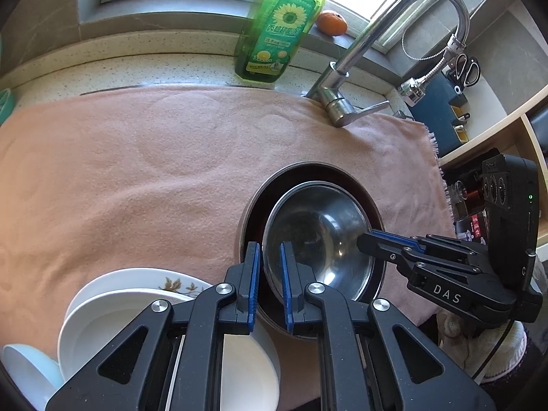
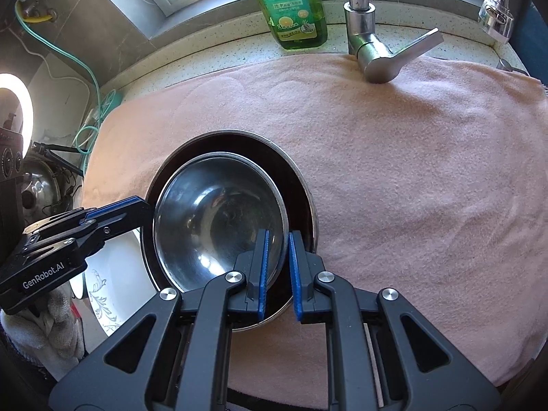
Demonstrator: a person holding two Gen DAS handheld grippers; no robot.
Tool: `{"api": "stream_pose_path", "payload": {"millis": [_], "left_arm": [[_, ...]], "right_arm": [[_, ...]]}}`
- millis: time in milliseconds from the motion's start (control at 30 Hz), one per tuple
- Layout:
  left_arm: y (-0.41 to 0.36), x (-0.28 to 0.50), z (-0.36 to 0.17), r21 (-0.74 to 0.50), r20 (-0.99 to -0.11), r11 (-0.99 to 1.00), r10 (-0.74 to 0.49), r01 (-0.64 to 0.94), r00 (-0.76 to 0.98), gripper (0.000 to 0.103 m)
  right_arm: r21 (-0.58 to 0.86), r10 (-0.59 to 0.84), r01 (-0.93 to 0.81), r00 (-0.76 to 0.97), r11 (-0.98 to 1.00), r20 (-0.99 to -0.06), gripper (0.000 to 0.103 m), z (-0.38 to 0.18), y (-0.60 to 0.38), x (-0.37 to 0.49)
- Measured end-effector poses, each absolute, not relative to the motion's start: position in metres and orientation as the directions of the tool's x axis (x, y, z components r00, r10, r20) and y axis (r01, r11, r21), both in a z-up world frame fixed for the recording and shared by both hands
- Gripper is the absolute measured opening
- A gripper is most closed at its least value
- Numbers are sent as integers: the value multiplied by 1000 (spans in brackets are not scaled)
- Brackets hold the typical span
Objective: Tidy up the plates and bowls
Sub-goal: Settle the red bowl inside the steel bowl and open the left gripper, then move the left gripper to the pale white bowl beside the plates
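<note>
Steel bowl (image 1: 318,236) nested inside a larger dark-lined bowl (image 1: 260,198), both on a pink towel (image 1: 137,171) spread over the counter below the faucet (image 1: 346,102). Left gripper (image 1: 269,281) pinched nearly shut on the near-left rim of the steel bowl, one blue pad inside the rim, one outside. Right gripper (image 2: 278,267) likewise clamped close on the opposite rim, pads straddling the thin metal edge. From the left wrist only: a stack of white plates (image 1: 113,311) just beside the bowls at lower left, the top one plain, one beneath with a brown floral print; a pale blue dish (image 1: 27,366) at the far corner; an orange (image 1: 331,22) on the sill; scissors (image 1: 467,70) by the wall; a gloved hand (image 1: 486,346) under the right gripper. From the right wrist only: a ring light (image 2: 13,102) at far left, a green hose (image 2: 68,54), a white glove (image 2: 44,322) beneath the left gripper, and a plate with grey leaf pattern (image 2: 102,294). Green detergent bottle (image 2: 294,7) seen in both.
</note>
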State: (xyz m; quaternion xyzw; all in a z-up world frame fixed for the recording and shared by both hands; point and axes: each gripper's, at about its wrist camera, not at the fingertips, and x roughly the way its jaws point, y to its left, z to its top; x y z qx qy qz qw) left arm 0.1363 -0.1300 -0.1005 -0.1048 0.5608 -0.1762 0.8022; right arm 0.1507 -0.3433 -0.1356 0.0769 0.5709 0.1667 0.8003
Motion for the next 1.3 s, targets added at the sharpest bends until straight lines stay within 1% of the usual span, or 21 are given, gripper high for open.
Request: {"api": "stream_pose_path", "payload": {"millis": [267, 333, 367, 400, 467, 600, 833, 867, 900, 967, 1067, 1300], "left_arm": [[-106, 128, -82, -398, -833, 908, -418, 134, 362, 10], [-97, 123, -75, -401, -825, 907, -419, 129, 380, 11], [-92, 119, -71, -399, -821, 908, -415, 126, 393, 11], [-85, 116, -67, -398, -816, 909, -411, 120, 407, 11], [-70, 109, -59, -393, -806, 914, -397, 105, 439, 11], [-37, 96, -49, -404, -790, 914, -371, 41, 488, 11], [19, 60, -45, -404, -783, 911, -295, -87, 547, 11], [27, 55, -46, -404, -785, 908, -284, -108, 551, 11], [34, 49, -47, -406, -786, 905, -275, -128, 554, 11], [48, 37, -50, -414, -789, 894, -260, -169, 557, 11], [64, 21, -54, -416, -795, 881, -233, -224, 561, 11], [103, -17, -66, -418, -807, 833, -156, -363, 570, 11]], "right_arm": [[390, 437, -201, 331, 898, -836, 14, -112, -345, 144], [382, 442, -227, 357, 896, -823, 16, -101, -340, 140], [371, 440, -245, 374, 896, -816, 26, -94, -337, 139], [358, 439, -263, 396, 896, -807, 42, -88, -334, 136], [332, 433, -289, 436, 898, -789, 63, -78, -329, 131], [324, 451, -333, 451, 885, -770, 63, -66, -314, 125], [272, 490, -466, 448, 842, -748, 64, -56, -270, 110], [275, 503, -484, 442, 831, -743, 66, -56, -263, 109], [279, 516, -501, 434, 819, -738, 73, -56, -256, 107], [283, 539, -533, 418, 797, -731, 78, -56, -243, 103], [285, 571, -594, 371, 752, -733, 78, -57, -218, 99], [219, 563, -684, 331, 696, -758, 78, -59, -160, 92]]}}
